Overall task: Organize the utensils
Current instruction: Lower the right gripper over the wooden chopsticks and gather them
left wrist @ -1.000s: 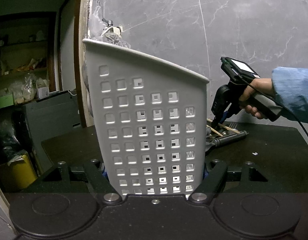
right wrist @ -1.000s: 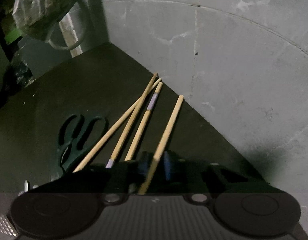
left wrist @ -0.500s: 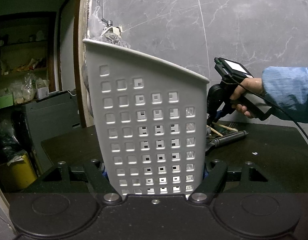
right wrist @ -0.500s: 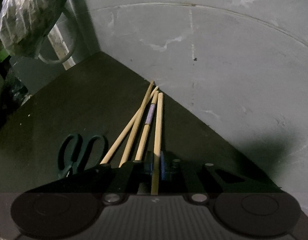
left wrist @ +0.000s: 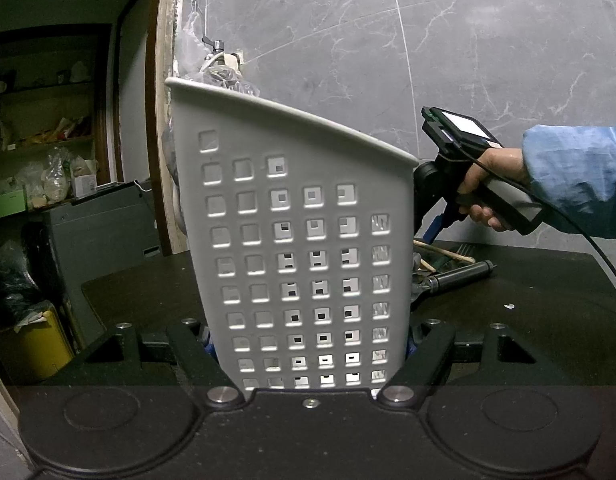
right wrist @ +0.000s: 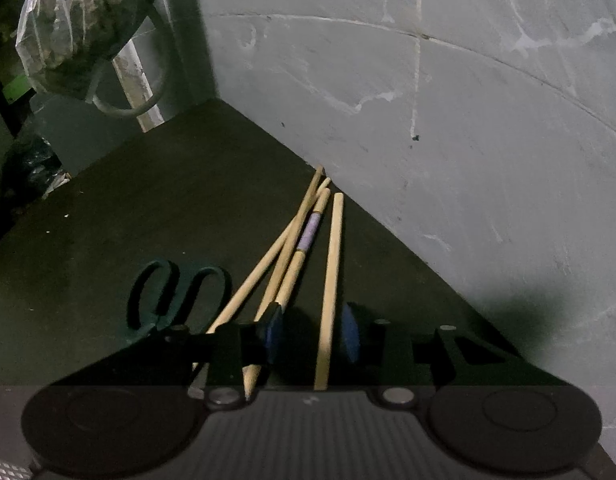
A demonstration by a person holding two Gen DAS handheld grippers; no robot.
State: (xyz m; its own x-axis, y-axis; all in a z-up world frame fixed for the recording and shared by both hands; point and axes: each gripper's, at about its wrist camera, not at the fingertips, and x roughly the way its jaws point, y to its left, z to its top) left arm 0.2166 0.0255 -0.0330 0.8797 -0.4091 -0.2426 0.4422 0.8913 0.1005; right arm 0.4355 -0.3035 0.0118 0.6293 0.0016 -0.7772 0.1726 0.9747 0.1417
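The white perforated basket is being gripped upright on the dark table by the left gripper; its contents are hidden. The right gripper has just been opening, its pads clear of one chopstick lying between them beside three others and scissors.

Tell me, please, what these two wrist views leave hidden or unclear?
- Left wrist view: the white basket hides its own contents and most utensils behind it.
- Right wrist view: the right gripper body covers the scissors blades and chopsticks' near ends.
- Right wrist view: basket out of frame.
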